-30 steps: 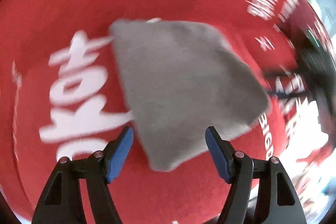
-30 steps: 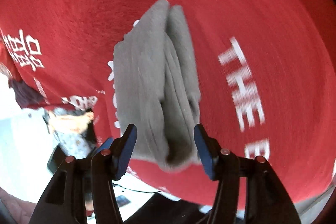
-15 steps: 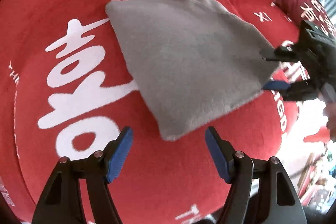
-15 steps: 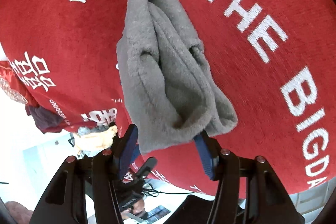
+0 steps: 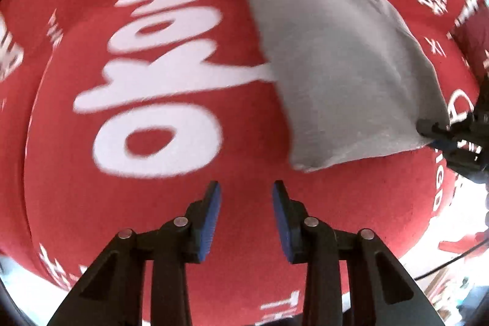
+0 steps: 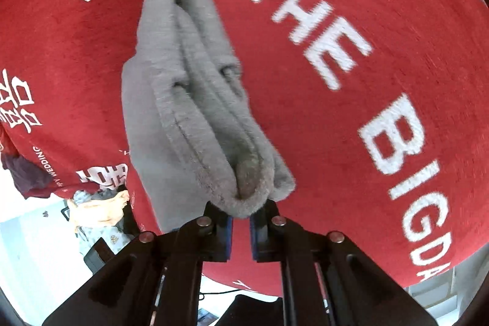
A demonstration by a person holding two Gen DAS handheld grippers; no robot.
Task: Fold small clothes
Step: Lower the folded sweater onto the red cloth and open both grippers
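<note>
Garment: folded grey fleece cloth (image 6: pixel 195 100) lying on red printed surface (image 6: pixel 382 5).
Right gripper (image 6: pixel 240 217): fingers just closed, pinching its near corner.
Left gripper (image 5: pixel 246 200): fingers just narrowing, empty, beside the cloth.

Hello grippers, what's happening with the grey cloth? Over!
Right gripper shut on folded grey cloth's corner. Left gripper empty, jaws just narrowed, beside it. Nothing blocking.

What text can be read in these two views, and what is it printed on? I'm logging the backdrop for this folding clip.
"THE BIGDA", cut off at the frame's edge: white letters on the red cloth.
"WEDDING": small white print on the same cloth, left side of the right wrist view.
Large white Chinese characters on that cloth: blurred, not read here.
Grey garment: no text visible.
</note>
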